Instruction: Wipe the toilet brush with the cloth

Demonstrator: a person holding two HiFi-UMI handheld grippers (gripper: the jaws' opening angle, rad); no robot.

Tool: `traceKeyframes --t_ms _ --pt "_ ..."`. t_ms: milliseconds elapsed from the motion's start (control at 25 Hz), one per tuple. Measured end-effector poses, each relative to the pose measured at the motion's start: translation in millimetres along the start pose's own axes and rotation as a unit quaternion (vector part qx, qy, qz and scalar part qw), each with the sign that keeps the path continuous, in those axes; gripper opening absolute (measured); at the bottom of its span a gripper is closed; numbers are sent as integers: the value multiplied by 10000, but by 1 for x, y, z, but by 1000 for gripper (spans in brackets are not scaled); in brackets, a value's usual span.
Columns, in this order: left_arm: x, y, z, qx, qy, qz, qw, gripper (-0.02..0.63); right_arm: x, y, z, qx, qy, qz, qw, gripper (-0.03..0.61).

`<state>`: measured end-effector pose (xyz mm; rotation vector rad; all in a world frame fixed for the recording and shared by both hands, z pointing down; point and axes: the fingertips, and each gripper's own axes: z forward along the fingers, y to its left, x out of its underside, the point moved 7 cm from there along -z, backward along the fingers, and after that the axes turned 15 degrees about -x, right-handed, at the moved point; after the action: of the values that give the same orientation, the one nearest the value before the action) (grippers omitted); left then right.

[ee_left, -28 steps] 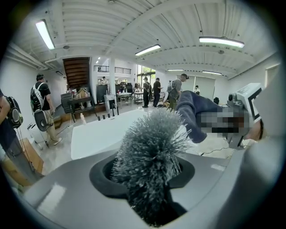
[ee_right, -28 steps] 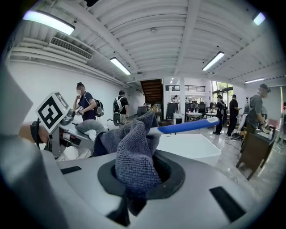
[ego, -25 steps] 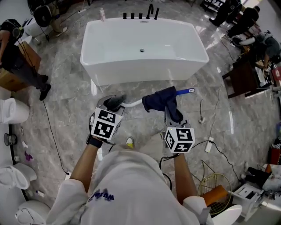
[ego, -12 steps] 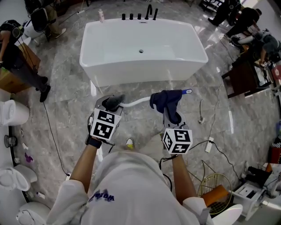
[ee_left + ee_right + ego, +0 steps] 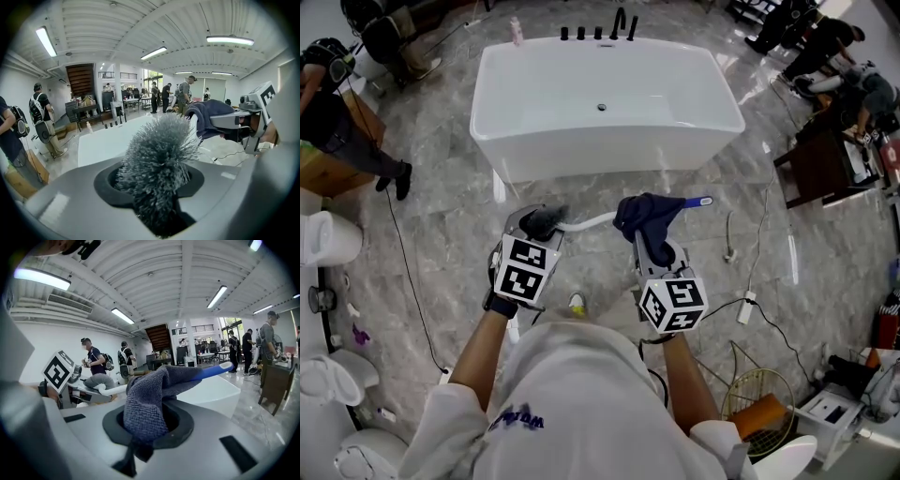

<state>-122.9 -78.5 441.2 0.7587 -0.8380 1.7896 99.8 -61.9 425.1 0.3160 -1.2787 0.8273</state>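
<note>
My left hand-held gripper (image 5: 541,223) is shut tight on the toilet brush (image 5: 586,222). It grips the fuzzy grey head end. In the left gripper view the bristles (image 5: 157,150) puff up right btwn the jaws, mid frame. The brush lies flat in the air, just below the middle of the head view. Its white stick runs to the right & ends in a blue tip (image 5: 699,199).

My right hand-held gripper (image 5: 654,246) is closed on the cloth (image 5: 645,213). The cloth is dark blue & soft. It hangs over the brush stick near the blue tip, touching it. In the right gripper view the cloth comes up from btwn the jaws, mid frame, & folds over the stick. The blue tip pokes out to the right there. The white part shows at the left, next to my other gripper.

Both grippers are side by side, near each other, just above my white shirt (image 5: 572,403) at the bottom of the head view.

A big white bathtub (image 5: 581,155) sits on the grey marble floor (image 5: 441,216), top middle. Black taps (image 5: 600,32) stand on its far edge. People stand at upper left & upper right. White toilets (image 5: 326,234) are at the left edge. A gold wire basket (image 5: 755,392) is at lower right.
</note>
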Motion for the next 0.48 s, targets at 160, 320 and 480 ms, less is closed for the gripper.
traceKeyframes --t_ms 160,320,480 --pt "2 -1 0 -16 35 44 10000 175 0 9 4 -186 -20 7 9998 41" --pt "-4 -13 1 160 -28 -66 9998 176 13 51 21 -1081 503 -536 9914 40" --pt "-18 -26 4 194 -165 143 9996 176 25 79 36 -1304 706 -625 9870 40"
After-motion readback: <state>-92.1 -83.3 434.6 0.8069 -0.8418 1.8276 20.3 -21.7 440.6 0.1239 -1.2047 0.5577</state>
